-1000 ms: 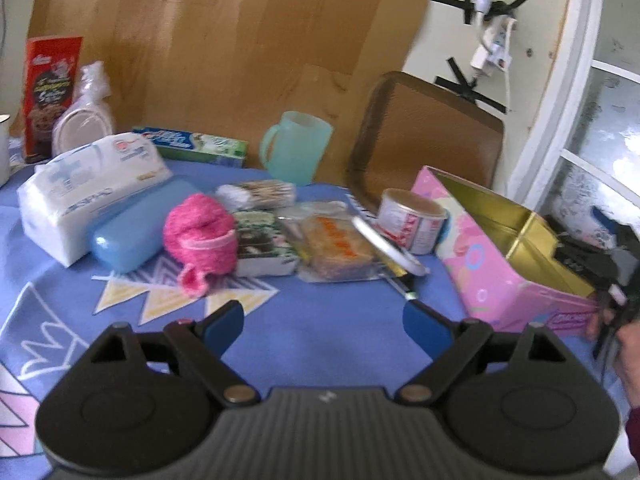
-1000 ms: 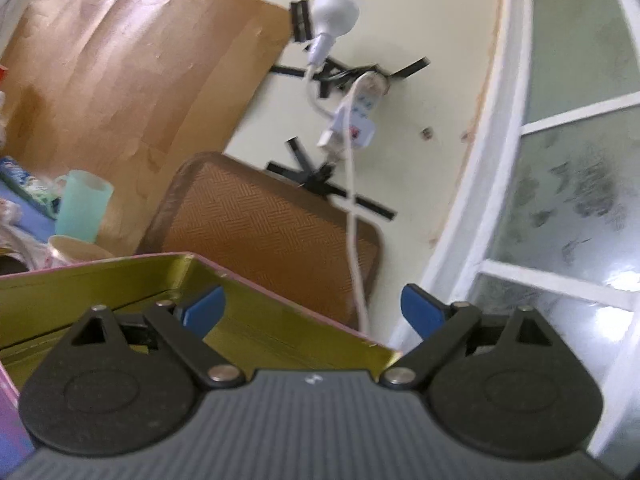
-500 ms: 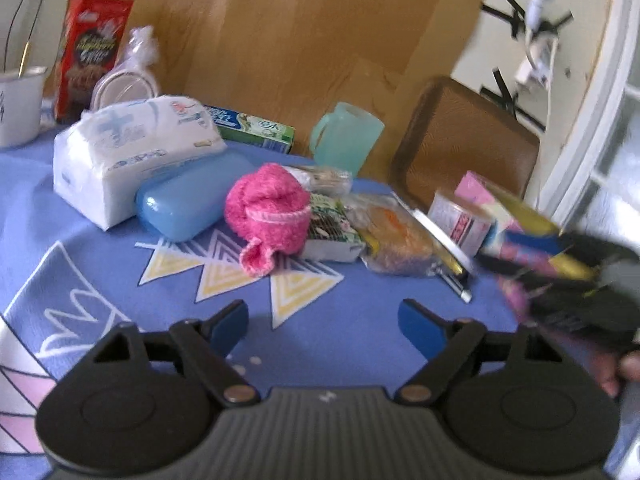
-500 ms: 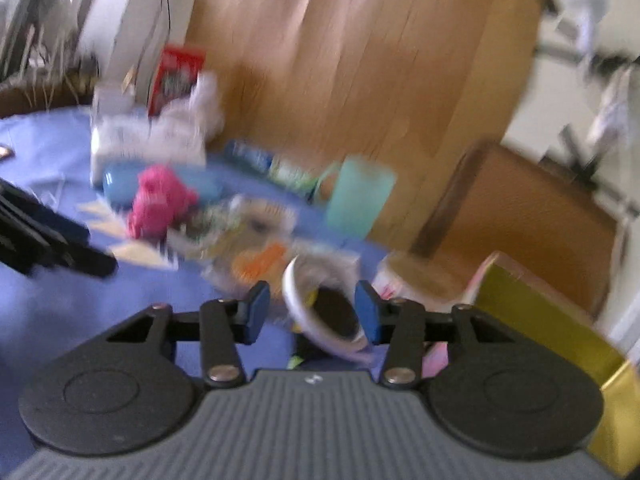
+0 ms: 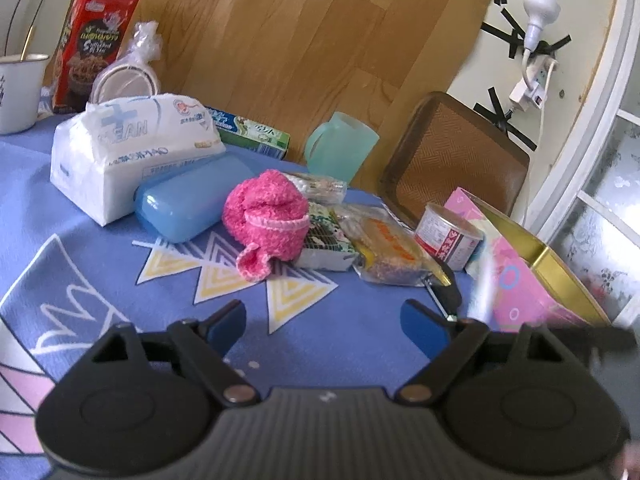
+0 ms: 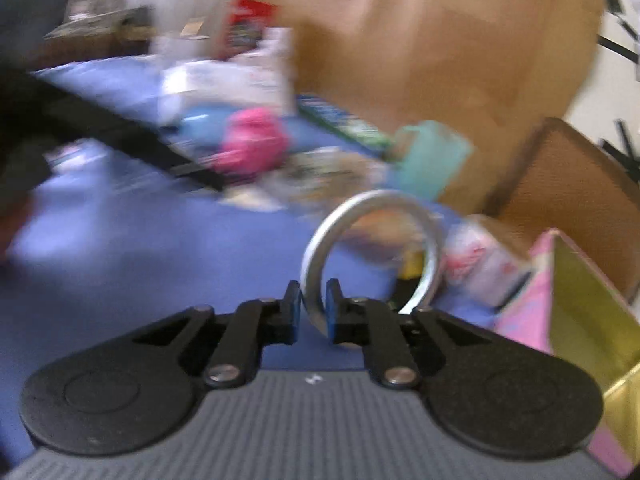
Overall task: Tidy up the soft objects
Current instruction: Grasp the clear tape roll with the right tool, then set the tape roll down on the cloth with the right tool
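Beside the food tin, pink box – open, gold-lined.

A home: a desk under a blue patterned cloth carries a white tissue pack, a mint plastic mug and a red snack box.

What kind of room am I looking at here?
Most likely a lived-in home, at a cluttered dining or kitchen table. A patterned blue tablecloth covers it, with a pack of tissues, a food can and a toothpaste box on it, and a chair pulled up at the far side.
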